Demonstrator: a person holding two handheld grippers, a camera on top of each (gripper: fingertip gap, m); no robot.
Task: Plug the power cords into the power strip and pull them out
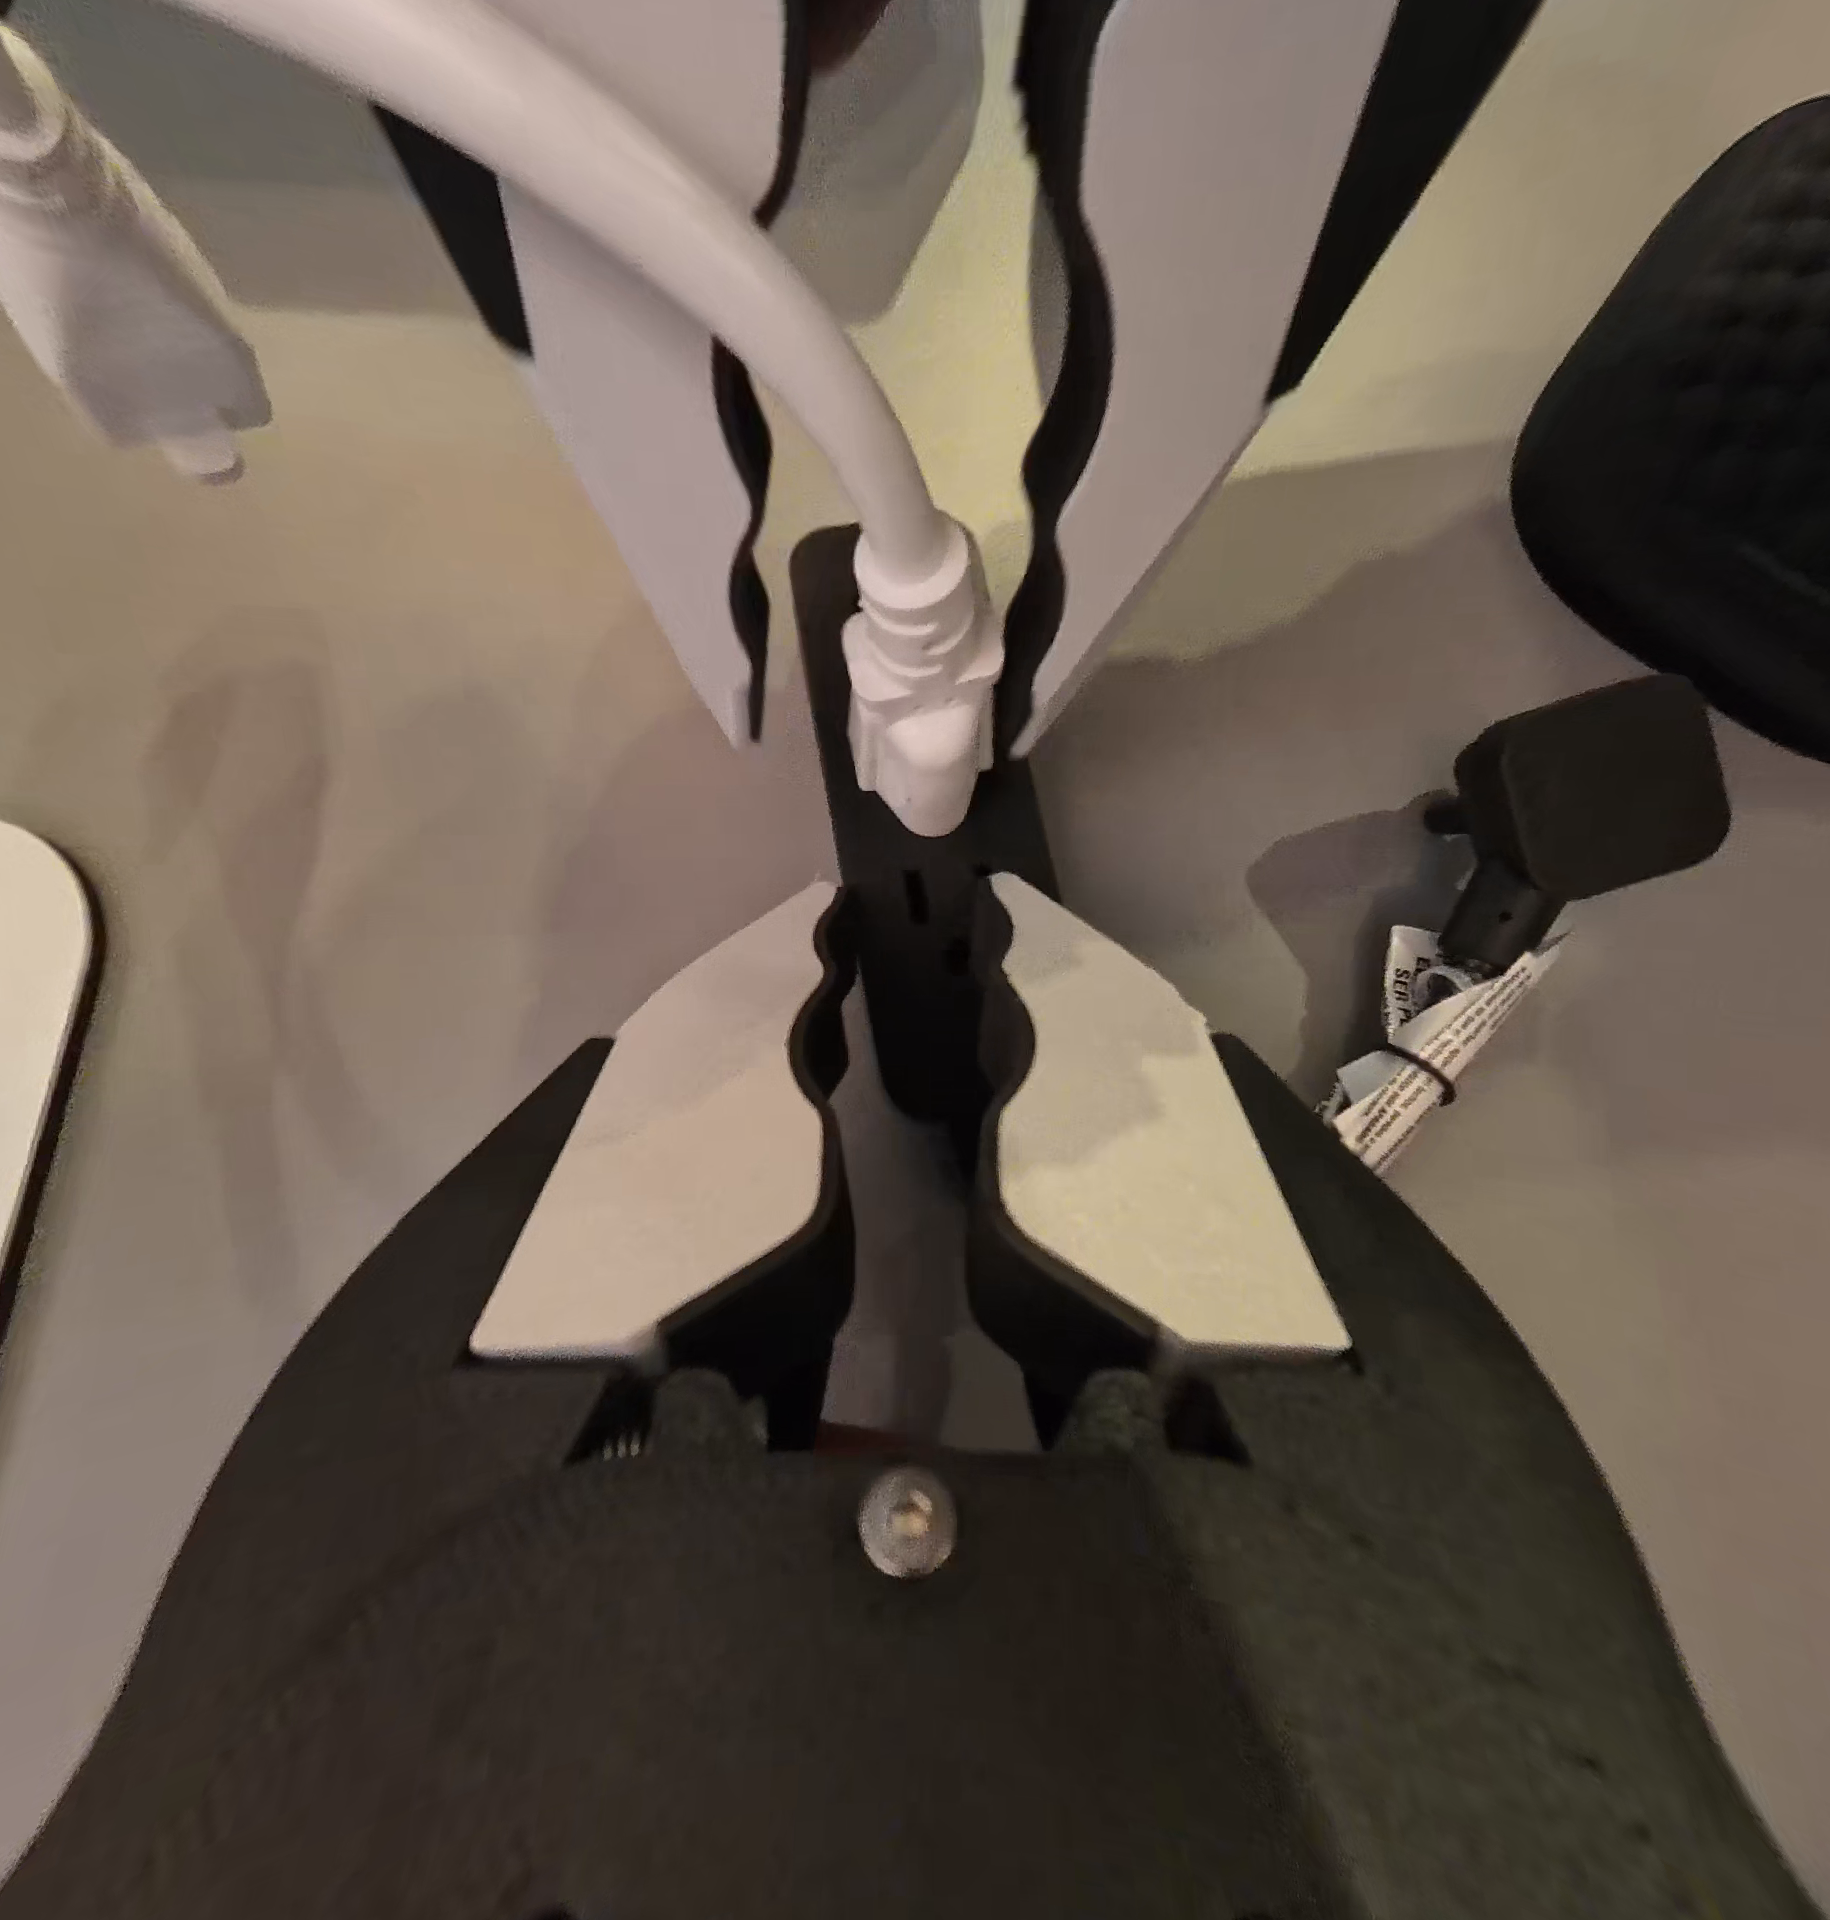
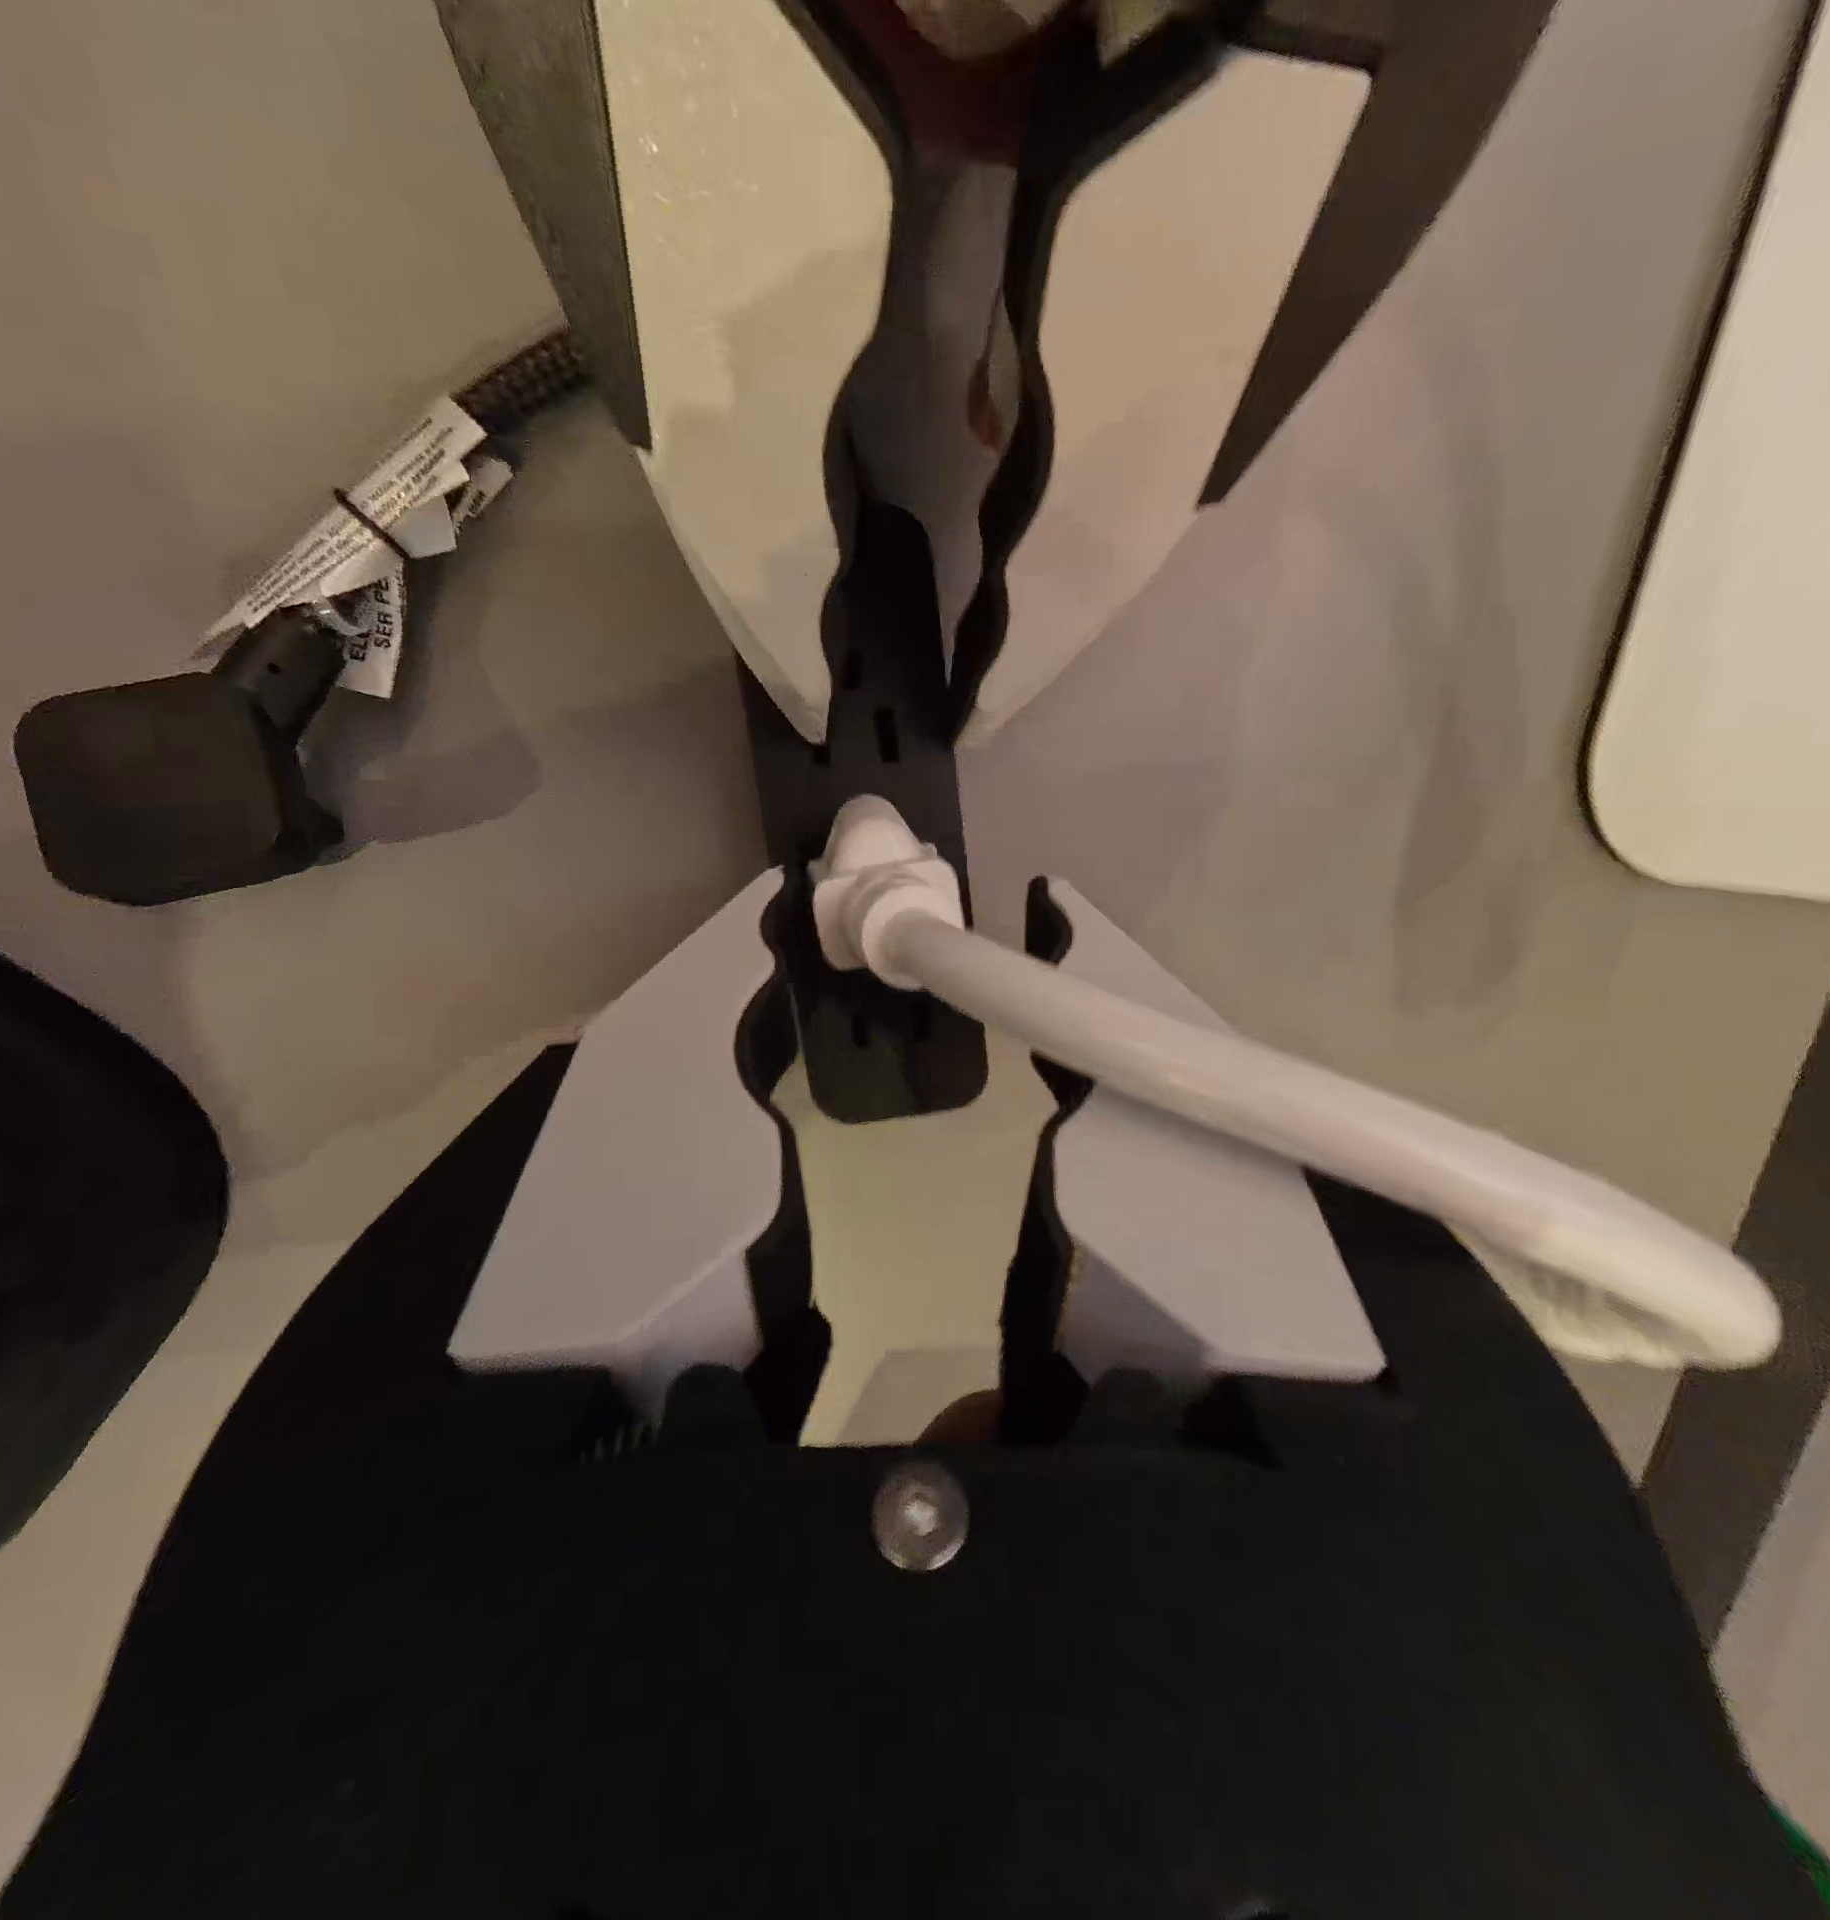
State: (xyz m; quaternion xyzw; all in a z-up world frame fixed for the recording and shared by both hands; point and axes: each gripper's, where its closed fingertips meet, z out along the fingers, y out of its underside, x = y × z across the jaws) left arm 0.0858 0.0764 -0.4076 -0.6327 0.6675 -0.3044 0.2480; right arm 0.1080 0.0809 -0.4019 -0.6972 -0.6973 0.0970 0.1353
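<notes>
Pinning the black power strip [image 1: 926, 997] to the worktop [image 1: 391, 727], the left gripper [image 1: 916, 914] has its fingers narrowed onto the strip's near end so it cannot lift. Beyond, 1 white plug [image 1: 926, 727] sits in a socket. The right gripper [image 2: 906, 914] brackets that plug, seemingly without yet squeezing.

The right gripper [image 2: 895, 914] has its two fingers around one end of the black power strip [image 2: 890, 821]. The left gripper [image 2: 890, 717] grips the far end. A white plug [image 2: 869, 883] sits in the strip, and its white cord [image 2: 1306, 1132] bends off to the right. A black plug [image 2: 152, 790] with paper tags [image 2: 360, 540] lies on the table [image 2: 1254, 727] to the left.
</notes>
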